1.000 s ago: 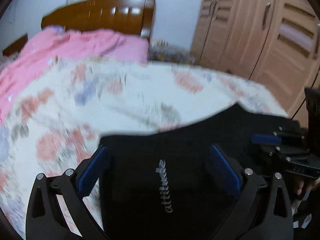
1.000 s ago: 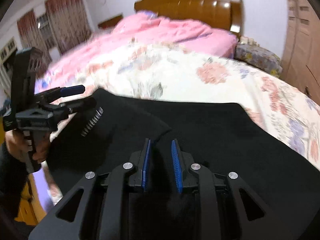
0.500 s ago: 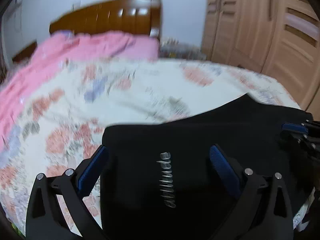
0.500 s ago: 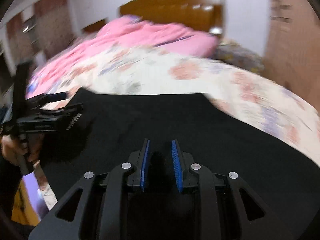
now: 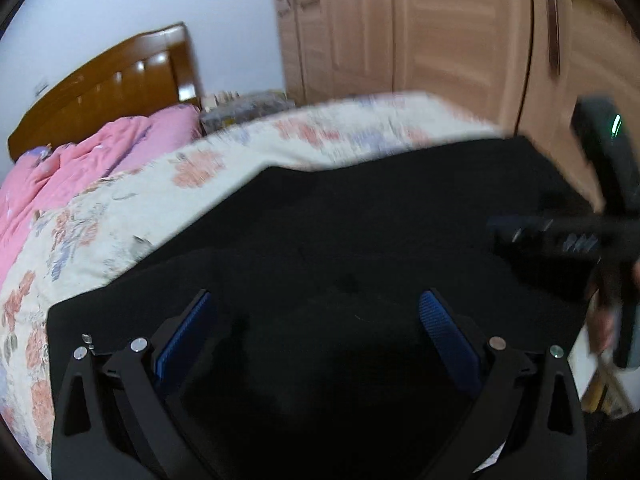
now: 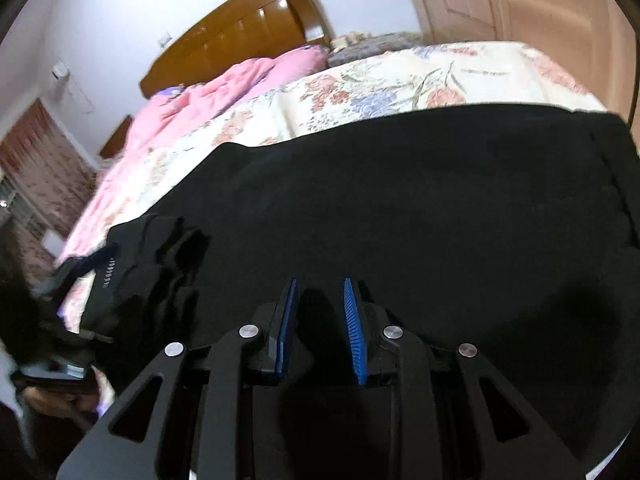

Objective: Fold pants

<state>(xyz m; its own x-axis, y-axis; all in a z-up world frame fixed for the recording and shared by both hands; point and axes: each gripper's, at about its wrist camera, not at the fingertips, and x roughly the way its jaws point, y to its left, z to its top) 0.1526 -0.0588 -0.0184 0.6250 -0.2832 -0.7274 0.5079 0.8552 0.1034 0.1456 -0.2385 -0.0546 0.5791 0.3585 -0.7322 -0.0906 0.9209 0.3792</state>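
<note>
At the bottom of the left wrist view we list the left gripper [image 5: 316, 320], its blue pads [image 5: 182, 330] spread wide with black cloth across the whole gap. Whether the pads press that cloth we cannot tell, since black frame and black fabric merge there.

At the bottom of the right wrist view stands the right gripper [image 6: 320, 320], its blue pads [image 6: 352, 328] drawn near each other with a narrow dark gap. Cloth appears to sit in that gap, but we cannot make out an actual pinch.

Next we enter the black pants [image 6: 400, 208], filling the middle of both views and lying on the floral bedspread [image 6: 400, 76]. Their right edge is cut off by the frame. At centre left they bunch into folds, beside a row of pale marks too small to read.

In the lower left of the right wrist view, the other gripper and a hand [image 6: 52, 400] are blurred and partly cut off.

In the left wrist view, the bedspread's far edge is smeared.

Farther off we list a pink quilt [image 6: 192, 108], a wooden headboard [image 6: 240, 28], a blurred wardrobe [image 5: 440, 32] at upper right, and patterned curtains [image 6: 44, 168] at far left.
</note>
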